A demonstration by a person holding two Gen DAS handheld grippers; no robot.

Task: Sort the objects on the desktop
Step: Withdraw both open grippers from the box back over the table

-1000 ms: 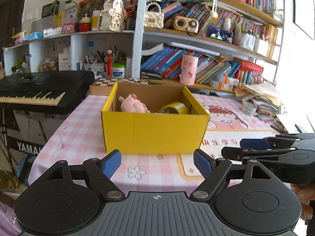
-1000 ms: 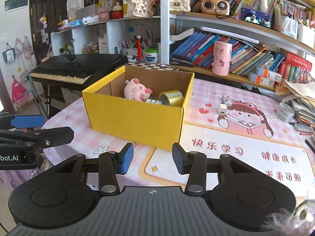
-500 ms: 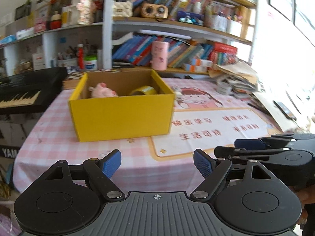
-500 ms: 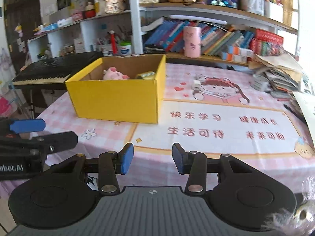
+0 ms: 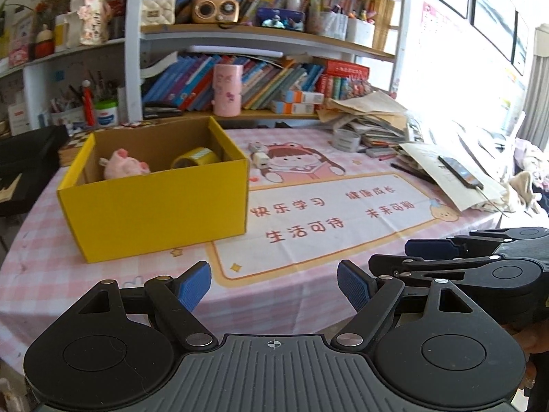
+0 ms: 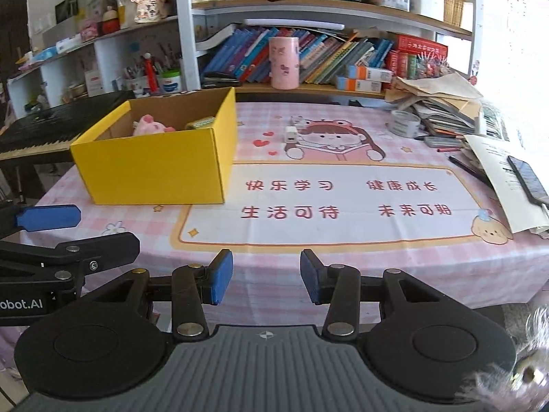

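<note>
Both views swung right, box (image 6: 154, 164) now left. Left gripper (image 5: 274, 283) wide, right gripper (image 6: 262, 279) narrower; both empty. Step: seeking next item; charger (image 6: 291, 134) needs reach.

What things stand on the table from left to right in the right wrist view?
Yellow box → white charger → tape roll → stack of papers → phone.

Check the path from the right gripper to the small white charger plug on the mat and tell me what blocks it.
Nothing visible blocks it. The right gripper hangs open and empty at the table's near edge; only the flat printed mat lies between it and the small white charger plug. The yellow cardboard box sits off to the left.
</note>
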